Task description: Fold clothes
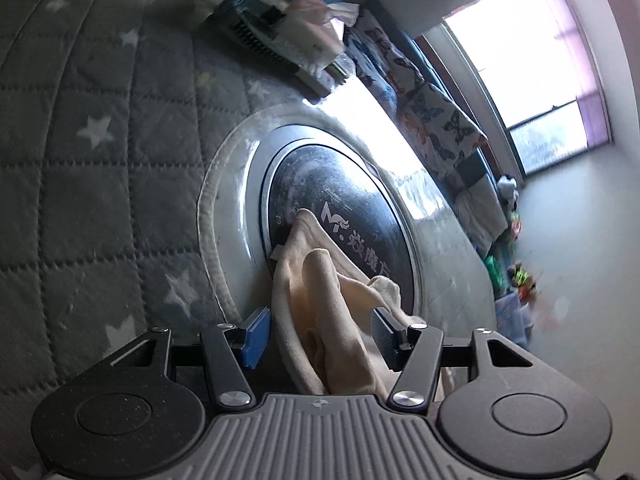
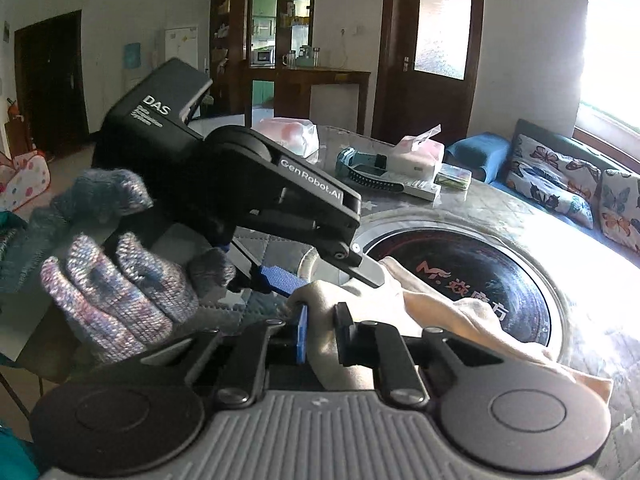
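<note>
"DAS" reads white on the left gripper's black housing, smaller lines beneath too blurred to read. "GenRobot.AI" runs along its arm. On the dark round cooktop, a stylised "M" logo with Chinese characters.

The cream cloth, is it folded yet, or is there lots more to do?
Not yet. The cream cloth lies rumpled across the round black cooktop, with no neat fold showing. Right now the right gripper is shut on one end of it. The left gripper is open, with the cloth running between its fingers. Gripping that side, smoothing the cloth flat and folding it all look left to do.
</note>
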`<state>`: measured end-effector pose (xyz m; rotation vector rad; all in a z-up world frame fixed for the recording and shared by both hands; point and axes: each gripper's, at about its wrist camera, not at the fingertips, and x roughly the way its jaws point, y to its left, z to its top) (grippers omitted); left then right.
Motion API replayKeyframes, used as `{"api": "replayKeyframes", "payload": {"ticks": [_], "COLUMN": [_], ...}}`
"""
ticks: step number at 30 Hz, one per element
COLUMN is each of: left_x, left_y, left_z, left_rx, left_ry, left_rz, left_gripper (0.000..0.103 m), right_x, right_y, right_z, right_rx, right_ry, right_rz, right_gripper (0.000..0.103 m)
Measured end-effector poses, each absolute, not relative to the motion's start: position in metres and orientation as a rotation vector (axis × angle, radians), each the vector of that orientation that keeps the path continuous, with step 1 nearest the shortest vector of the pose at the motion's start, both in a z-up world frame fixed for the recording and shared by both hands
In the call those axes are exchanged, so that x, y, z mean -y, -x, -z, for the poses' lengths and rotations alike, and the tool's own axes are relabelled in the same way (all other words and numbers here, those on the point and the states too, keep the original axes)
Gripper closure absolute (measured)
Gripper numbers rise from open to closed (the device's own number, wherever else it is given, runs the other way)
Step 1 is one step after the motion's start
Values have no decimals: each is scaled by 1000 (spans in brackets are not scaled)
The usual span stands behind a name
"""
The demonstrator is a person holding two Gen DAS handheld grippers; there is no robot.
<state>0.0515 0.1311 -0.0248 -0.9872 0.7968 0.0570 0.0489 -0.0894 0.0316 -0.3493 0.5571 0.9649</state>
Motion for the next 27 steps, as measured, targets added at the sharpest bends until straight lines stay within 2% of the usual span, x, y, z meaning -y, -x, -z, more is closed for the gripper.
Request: {"api": "replayKeyframes", "payload": {"ticks": [7,9,12,13,18,24,27], "left_x": [-133,-133,-135,-136,-137,-134,-133], "left_y": [-59,-60,-61,-61,-59,-59,-59], "left_z": [30,34,41,42,45,41,42], "left_rx": [-813,-826,-836,-833,-832,-829,-830], "left_ry": [1049,1059,1076,1080,1064,1009,1001], "left_rz": [-46,-47,-51,-57,-66,-70,-74], "left_gripper": [47,63,80,83,87,87,87], "right_x": [92,91,90,91,98,133,161], "right_y": [-46,-46,-45,-45,-47,-63,-80], "right_z": [-31,-29,-26,-25,-27,-30,-25], "right_rx": [-560,-567,-574,-578,-587,-601,-624], "right_ry": [337,337,340,340,313,244,218], "right_rz": [-972,-977,-980,-981,-967,-831,-716], "right_gripper": [90,90,90,90,84,83,78]}}
